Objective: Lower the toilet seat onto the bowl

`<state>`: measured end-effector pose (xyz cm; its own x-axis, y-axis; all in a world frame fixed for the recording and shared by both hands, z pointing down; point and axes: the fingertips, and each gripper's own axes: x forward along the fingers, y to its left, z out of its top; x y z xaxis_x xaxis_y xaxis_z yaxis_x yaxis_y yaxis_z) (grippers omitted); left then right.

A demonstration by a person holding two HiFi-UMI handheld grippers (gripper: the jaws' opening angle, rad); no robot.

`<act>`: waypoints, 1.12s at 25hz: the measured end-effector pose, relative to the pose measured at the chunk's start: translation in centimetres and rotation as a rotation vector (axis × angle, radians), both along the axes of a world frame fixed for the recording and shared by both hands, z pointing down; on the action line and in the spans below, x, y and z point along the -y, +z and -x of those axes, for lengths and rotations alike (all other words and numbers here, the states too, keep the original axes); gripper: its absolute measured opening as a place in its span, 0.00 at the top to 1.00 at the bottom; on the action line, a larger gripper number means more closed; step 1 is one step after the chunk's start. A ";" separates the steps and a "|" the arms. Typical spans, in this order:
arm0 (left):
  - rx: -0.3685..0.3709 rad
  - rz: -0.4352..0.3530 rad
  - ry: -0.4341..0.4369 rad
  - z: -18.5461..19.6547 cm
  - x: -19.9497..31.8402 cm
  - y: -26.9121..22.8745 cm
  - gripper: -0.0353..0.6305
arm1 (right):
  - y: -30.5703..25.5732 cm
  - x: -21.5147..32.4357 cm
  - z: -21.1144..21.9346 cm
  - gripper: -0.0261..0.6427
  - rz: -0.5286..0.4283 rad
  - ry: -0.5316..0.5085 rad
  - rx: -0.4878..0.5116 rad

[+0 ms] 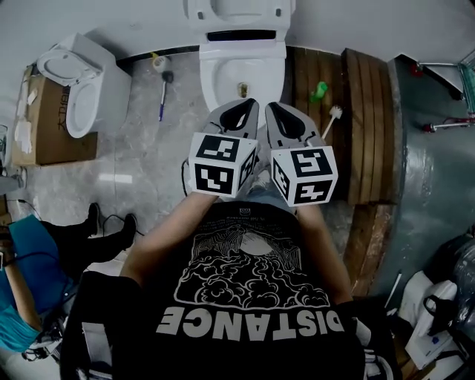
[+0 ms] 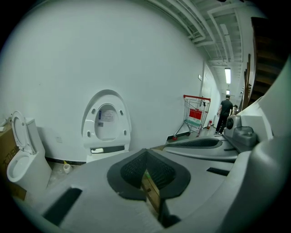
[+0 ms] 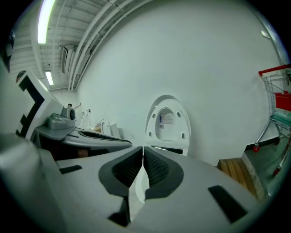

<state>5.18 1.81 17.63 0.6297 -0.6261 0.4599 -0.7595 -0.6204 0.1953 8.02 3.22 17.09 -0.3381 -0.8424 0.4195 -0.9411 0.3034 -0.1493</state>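
Left gripper (image 1: 239, 111) and right gripper (image 1: 284, 116) hover closed and empty near the bowl (image 1: 241, 70); the toilet seat (image 1: 237, 11) apparently stands raised beyond.

Place: I see a warehouse-style hall, no home bathroom | Evidence: toilet (image 1: 241, 67) on a bare wall, second toilet (image 1: 78, 82) beside a cardboard box (image 1: 52, 126), wooden pallet (image 1: 364, 119), shopping cart (image 2: 196, 113), exposed ceiling pipes (image 2: 193, 25), strip light (image 3: 44, 18)

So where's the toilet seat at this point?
Head view, top centre: the toilet seat stands raised against the wall above the bowl, ahead of the left gripper and right gripper, with the wooden platform to its right.
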 end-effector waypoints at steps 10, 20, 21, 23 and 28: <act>0.000 0.016 -0.053 -0.2 2.6 0.1 0.93 | 0.3 3.1 -0.2 0.93 0.014 -0.055 0.012; -0.021 0.046 -0.016 1.0 9.7 1.6 0.93 | 1.4 9.9 1.0 0.93 0.036 -0.021 -0.016; -0.021 0.050 -0.009 1.1 10.6 1.8 0.93 | 1.5 10.9 1.1 0.93 0.039 -0.016 -0.019; -0.023 0.057 0.009 1.3 12.5 2.0 0.93 | 1.7 12.8 1.2 0.93 0.045 -0.005 -0.026; -0.046 0.066 0.053 1.8 17.9 2.4 0.93 | 2.1 18.0 2.0 0.93 0.064 0.020 -0.043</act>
